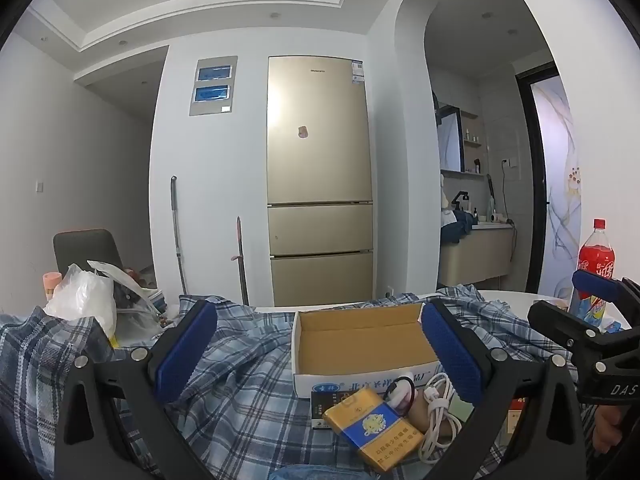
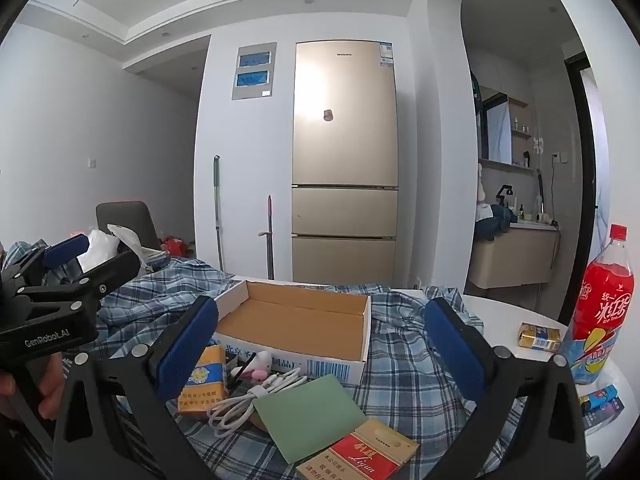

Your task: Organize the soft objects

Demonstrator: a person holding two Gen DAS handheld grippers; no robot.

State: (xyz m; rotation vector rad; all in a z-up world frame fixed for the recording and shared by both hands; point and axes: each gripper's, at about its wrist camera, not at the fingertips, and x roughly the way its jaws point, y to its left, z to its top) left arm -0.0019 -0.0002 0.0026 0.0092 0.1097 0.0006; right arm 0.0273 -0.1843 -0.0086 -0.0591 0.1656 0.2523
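Rumpled blue-and-white plaid shirt (image 2: pixel 404 364) spread under and around open cardboard box (image 2: pixel 296 320). Both left hand-held gripper (image 1: pixel 316 354) and right hand-held gripper (image 2: pixel 320 350) wide open, empty. "Liqun" on red pack (image 2: pixel 360 454) before box.

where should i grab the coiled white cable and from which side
Grip the white cable at its bundled middle, where a white strap cinches the loops together, so nothing uncoils. Come from above with the right gripper, which is open. The cable lies flat on the plaid shirt, hemmed in by the yellow and blue pack on one side and the green card on the other.
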